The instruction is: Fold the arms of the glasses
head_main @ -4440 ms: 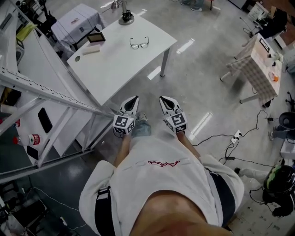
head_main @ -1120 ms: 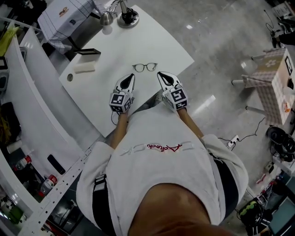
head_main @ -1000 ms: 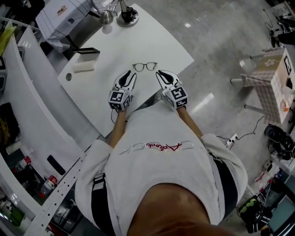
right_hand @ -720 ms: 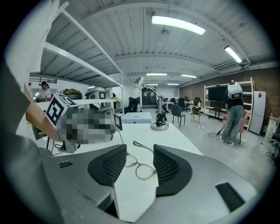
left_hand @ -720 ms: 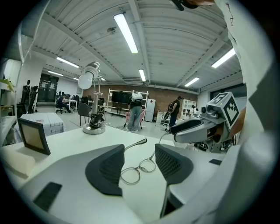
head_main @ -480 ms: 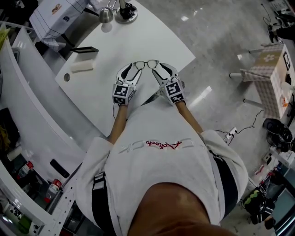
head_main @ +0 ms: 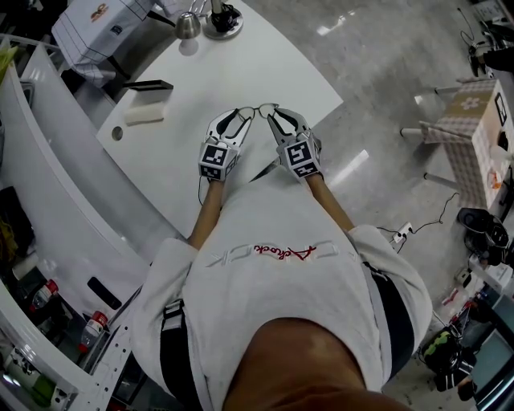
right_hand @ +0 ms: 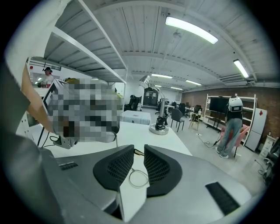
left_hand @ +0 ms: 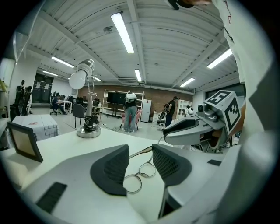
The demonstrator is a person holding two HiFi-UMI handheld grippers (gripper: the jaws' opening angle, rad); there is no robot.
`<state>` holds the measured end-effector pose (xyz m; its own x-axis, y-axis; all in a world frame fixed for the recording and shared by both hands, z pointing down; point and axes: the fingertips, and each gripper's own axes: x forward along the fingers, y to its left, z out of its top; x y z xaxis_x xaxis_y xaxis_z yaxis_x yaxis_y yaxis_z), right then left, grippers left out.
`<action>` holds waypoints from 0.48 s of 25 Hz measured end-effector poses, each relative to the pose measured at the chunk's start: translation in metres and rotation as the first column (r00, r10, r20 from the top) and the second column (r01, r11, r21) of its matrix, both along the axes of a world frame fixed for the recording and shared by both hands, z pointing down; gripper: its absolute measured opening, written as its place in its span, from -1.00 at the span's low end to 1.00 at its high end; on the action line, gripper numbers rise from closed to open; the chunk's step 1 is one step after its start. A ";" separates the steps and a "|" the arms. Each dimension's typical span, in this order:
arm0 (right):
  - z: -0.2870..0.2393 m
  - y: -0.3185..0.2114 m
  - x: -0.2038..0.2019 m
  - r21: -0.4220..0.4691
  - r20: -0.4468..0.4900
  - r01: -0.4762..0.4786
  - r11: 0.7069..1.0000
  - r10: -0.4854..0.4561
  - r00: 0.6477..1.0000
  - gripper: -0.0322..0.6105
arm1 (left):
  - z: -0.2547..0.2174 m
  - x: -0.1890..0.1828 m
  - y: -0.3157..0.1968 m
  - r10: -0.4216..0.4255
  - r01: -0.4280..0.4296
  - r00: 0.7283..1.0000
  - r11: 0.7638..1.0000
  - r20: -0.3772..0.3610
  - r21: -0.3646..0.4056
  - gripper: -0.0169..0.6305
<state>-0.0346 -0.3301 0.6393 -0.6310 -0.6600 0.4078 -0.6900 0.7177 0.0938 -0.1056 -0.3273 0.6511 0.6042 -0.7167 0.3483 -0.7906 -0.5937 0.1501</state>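
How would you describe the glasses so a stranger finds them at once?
Find the white table. Near its front edge lie the glasses. Unlike the lamp and white block farther back, they are a thin frame with two round lenses.

Desk lamp (head_main: 222, 18), white block (head_main: 144, 115), table (head_main: 269, 68).

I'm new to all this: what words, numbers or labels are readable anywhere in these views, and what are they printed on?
No text here can be quoted with confidence.
Red script across the white shirt: upside down in the head view and too blurred to read.
Marker cubes: black-and-white square patterns, no letters or numbers.
Red mark on the checked cloth: too small to read.
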 end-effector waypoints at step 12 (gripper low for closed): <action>-0.006 -0.008 -0.002 -0.003 0.034 0.007 1.000 -0.007 0.999 -0.61 | 0.004 0.017 -0.012 0.076 -0.076 0.997 0.997 0.022 0.008 -0.34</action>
